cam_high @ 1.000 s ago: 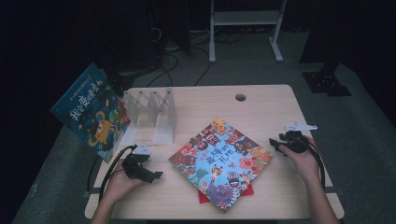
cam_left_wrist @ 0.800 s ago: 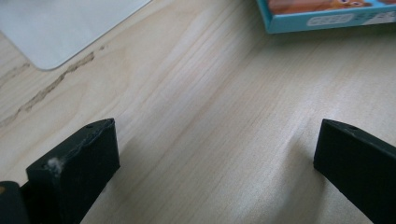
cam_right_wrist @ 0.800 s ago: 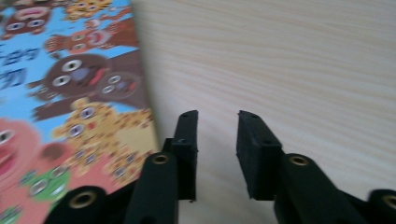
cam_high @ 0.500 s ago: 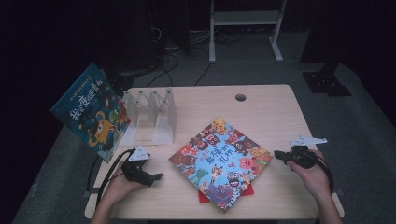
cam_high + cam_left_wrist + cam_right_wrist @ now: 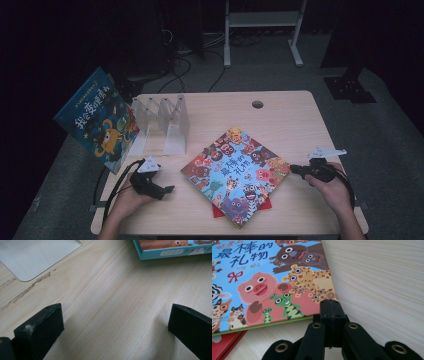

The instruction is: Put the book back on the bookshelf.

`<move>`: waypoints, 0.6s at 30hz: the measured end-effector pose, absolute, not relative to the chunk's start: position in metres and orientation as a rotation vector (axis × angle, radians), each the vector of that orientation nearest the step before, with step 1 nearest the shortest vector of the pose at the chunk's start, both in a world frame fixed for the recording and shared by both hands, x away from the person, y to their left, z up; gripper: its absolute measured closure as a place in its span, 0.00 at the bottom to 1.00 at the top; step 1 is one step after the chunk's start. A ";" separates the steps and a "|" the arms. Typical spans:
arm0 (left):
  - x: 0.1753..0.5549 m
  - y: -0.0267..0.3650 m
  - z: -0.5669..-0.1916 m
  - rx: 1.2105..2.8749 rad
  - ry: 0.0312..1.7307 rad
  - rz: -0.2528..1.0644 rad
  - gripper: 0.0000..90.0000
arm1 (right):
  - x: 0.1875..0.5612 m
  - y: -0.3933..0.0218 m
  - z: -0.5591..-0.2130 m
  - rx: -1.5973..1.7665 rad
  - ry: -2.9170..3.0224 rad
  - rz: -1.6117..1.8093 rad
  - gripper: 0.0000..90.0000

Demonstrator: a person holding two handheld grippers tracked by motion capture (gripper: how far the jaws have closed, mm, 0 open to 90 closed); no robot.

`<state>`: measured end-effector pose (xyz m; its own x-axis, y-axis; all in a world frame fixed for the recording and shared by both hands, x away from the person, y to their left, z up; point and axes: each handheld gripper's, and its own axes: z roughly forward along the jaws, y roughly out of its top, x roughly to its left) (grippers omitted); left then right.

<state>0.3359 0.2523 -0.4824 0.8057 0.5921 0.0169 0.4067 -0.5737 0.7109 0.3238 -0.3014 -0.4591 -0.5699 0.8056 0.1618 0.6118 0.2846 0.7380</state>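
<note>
Sliding inward from the table's right edge, the right gripper (image 5: 295,170) has just been closing, its jaws now pressed together on nothing, tips nearly touching the right corner of the picture book (image 5: 235,175). Glossy, square, crowded with cartoon animals, the book is lying centre-frame atop a red book (image 5: 222,345). Lower left, the left gripper (image 5: 167,189) is resting wide open on pale wood.

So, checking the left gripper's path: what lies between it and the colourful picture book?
Bare tabletop in the high view, between left gripper and picture book.
</note>
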 end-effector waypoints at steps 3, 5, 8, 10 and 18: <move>0.336 0.252 -0.482 2.259 0.732 0.327 0.00 | 0.325 -0.301 -0.459 1.309 2.313 1.161 0.99; 0.336 0.252 -0.482 2.259 0.734 0.325 0.00 | 0.329 -0.299 -0.459 1.303 2.312 1.149 0.99; 0.336 0.252 -0.482 2.250 0.741 0.305 0.00 | 0.334 -0.298 -0.458 1.302 2.314 1.144 0.99; 0.337 0.250 -0.480 2.248 0.745 0.272 0.00 | 0.336 -0.297 -0.458 1.301 2.316 1.140 0.99; 0.337 0.241 -0.463 2.222 0.721 0.254 0.00 | 0.348 -0.292 -0.459 1.285 2.318 1.133 0.99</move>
